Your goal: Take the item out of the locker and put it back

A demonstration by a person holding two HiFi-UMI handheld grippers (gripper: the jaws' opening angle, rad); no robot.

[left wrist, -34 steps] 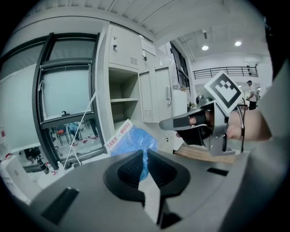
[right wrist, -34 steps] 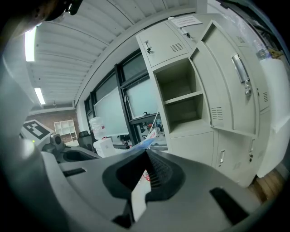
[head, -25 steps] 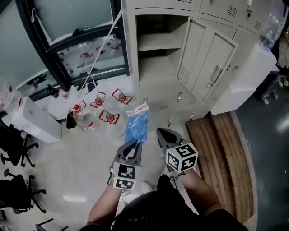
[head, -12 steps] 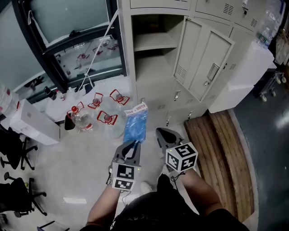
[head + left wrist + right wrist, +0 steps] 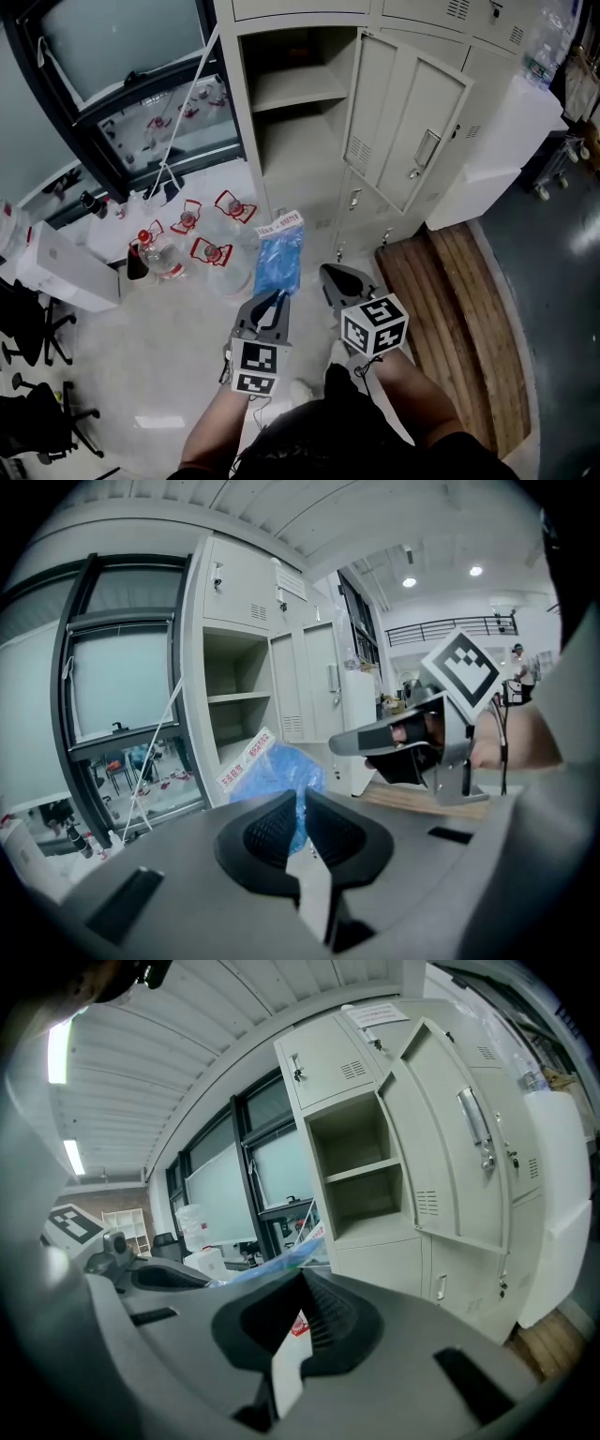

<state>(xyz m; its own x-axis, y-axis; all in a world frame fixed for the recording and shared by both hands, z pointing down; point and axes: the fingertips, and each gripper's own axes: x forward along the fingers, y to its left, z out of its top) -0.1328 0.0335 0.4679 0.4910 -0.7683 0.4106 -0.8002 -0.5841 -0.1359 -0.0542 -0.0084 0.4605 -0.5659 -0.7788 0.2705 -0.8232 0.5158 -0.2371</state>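
Note:
A blue plastic bag (image 5: 280, 259) with a white printed header sticks forward out of my left gripper (image 5: 277, 299), whose jaws are shut on its near end. In the left gripper view the bag (image 5: 270, 772) rises just past the closed pads of the left gripper (image 5: 302, 801). My right gripper (image 5: 330, 275) is beside it, shut and empty; its jaws meet in the right gripper view (image 5: 302, 1281). Ahead stands the grey locker (image 5: 281, 178), with its door (image 5: 405, 120) swung open to the right. Its shelf (image 5: 291, 89) and bottom show nothing on them.
Several clear water jugs (image 5: 202, 251) with red handles sit on the floor left of the locker. A white box (image 5: 61, 272) and black office chairs (image 5: 28, 314) are further left. A wooden platform (image 5: 450, 309) and a white cabinet (image 5: 487, 155) lie to the right.
The locker and the floor items have slid left and down in the head view. Both grippers and the bag keep the same places relative to each other.

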